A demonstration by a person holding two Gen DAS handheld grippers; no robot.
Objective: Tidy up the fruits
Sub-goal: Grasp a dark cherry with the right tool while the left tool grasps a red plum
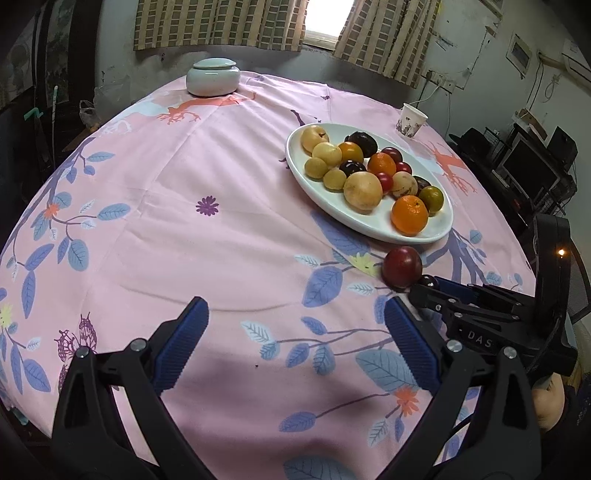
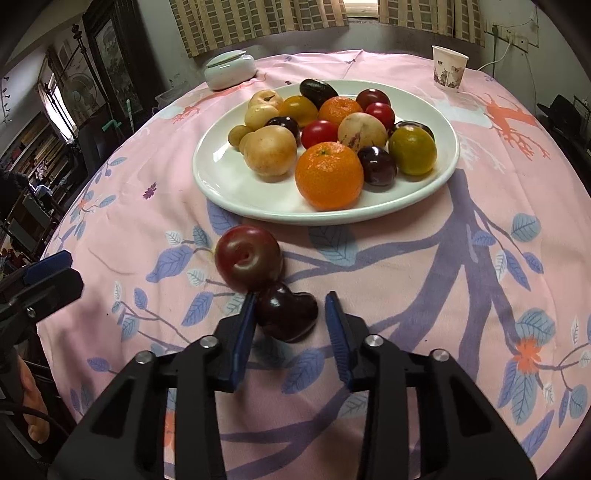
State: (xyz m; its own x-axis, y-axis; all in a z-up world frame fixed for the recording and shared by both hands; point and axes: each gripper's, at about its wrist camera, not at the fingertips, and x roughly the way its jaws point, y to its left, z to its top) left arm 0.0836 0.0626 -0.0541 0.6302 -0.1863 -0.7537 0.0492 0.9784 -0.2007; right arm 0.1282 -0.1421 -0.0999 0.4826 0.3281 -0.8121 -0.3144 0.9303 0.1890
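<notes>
Dark plum (image 2: pixel 287 316) sat just before the white plate (image 2: pixel 258 206), touching a red plum (image 2: pixel 248 257). Right gripper (image 2: pixel 290 314) narrowly bracketed it, one pad clear; an off-centre squeeze could squirt it away. Left gripper (image 1: pixel 295 332) gaped wide, empty.

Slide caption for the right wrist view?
Right gripper around a dark plum beside a red plum, below the plate.

Dim room — window (image 1: pixel 325 18) blown out, soft shadows near cam, heavy fisheye bend, dark corners — sharp overall.
</notes>
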